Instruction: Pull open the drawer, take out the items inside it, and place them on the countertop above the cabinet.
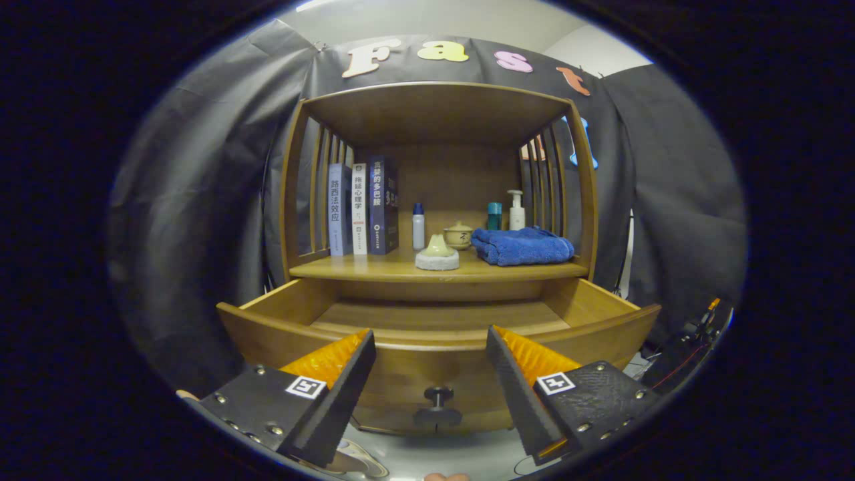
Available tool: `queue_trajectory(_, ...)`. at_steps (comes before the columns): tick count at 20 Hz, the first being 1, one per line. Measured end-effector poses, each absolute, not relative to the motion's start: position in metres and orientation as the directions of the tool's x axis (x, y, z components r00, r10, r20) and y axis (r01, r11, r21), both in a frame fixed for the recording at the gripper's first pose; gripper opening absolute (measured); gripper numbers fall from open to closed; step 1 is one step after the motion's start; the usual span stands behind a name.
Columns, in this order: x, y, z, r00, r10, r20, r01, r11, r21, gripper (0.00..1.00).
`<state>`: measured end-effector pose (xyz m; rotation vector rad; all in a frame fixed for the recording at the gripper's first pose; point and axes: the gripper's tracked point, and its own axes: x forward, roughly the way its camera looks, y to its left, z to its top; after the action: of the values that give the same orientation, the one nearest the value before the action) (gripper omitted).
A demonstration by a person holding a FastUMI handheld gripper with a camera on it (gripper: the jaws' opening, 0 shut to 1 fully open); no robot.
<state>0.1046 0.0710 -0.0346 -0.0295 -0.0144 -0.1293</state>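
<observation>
Gripper (431, 347): fingers spread wide, nothing between the pads, no contact with anything. Tool is held level and square to the cabinet front, pointing straight at it, both fingers reaching forward at the same height (holder's hand is hidden behind the camera, so grip on the handle cannot be told).

Between and just below the fingertips: drawer (437, 321), pulled out toward the tool. Its front panel sits just ahead of the fingers, with the dark knob (438, 403) centred in the gap between them and lower than the tips. The visible part of the drawer floor is bare wood; the strip nearest the front panel is hidden behind that panel's top edge.

Beyond the drawer: countertop (374, 268) of the cabinet, under a slatted-sided shelf canopy.
- Left end, against the slats: three books (364, 207) standing upright, spines out.
- Near the front edge, centre: a pale cone-shaped piece on a round grey base (437, 255).
- Behind it: a slim white bottle with a blue cap (418, 226) and a small lidded ceramic pot (459, 235).
- Right end: folded blue towel (522, 244), reaching almost to the right slats.
- Back right corner, behind the towel: a teal container (493, 215) and a white pump bottle (516, 210), side by side.
</observation>
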Motion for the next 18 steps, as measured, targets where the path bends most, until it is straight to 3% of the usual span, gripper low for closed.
queue_trajectory(4, 0.115, 0.062, -0.052, 0.986, -0.160, -0.046, 0.160, 0.987, 0.000, 0.98)
queue_trajectory(9, 0.125, 0.059, -0.033, 0.985, -0.169, 0.025, 0.169, 0.986, 0.014, 0.97)
queue_trajectory(10, 0.133, 0.057, -0.042, 0.986, -0.165, -0.017, 0.165, 0.986, -0.002, 0.97)
queue_trajectory(18, 0.202, 0.049, -0.029, 0.987, -0.159, -0.014, 0.159, 0.987, -0.009, 0.99)
